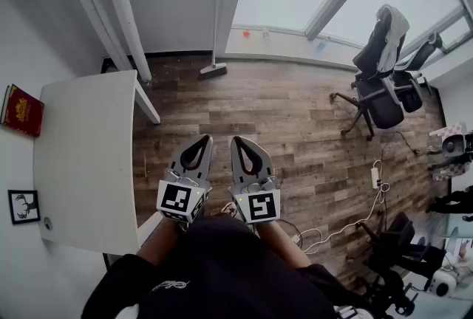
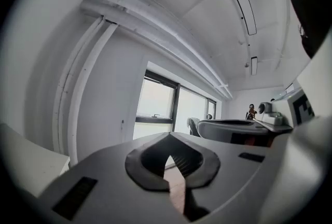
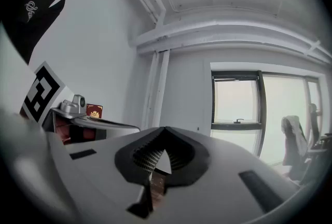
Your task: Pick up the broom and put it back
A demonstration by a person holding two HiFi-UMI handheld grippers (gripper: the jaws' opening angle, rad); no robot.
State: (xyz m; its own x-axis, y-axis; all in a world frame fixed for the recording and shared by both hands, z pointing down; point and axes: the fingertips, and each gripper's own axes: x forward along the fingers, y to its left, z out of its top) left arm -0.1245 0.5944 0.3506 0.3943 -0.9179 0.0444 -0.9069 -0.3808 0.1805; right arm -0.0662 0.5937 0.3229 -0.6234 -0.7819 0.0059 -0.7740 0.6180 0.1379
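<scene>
The broom [image 1: 215, 22] stands upright against the white wall beside the window, far ahead of me, its brush head [image 1: 213, 70] resting on the wooden floor. Both grippers hang side by side close to my body, well short of the broom and pointing level toward it. The left gripper [image 1: 204, 139] [image 2: 168, 137] is shut with nothing between its jaws. The right gripper [image 1: 237, 140] [image 3: 164, 132] is shut too, and empty. In the two gripper views I cannot make out the broom.
A white table [image 1: 81, 155] stands at my left, with a red book [image 1: 22, 111] and a small framed picture [image 1: 24, 207] beyond it. White pipes [image 1: 122, 7] run down the wall left of the broom. Office chairs [image 1: 380, 81] and floor cables [image 1: 355, 218] lie to the right.
</scene>
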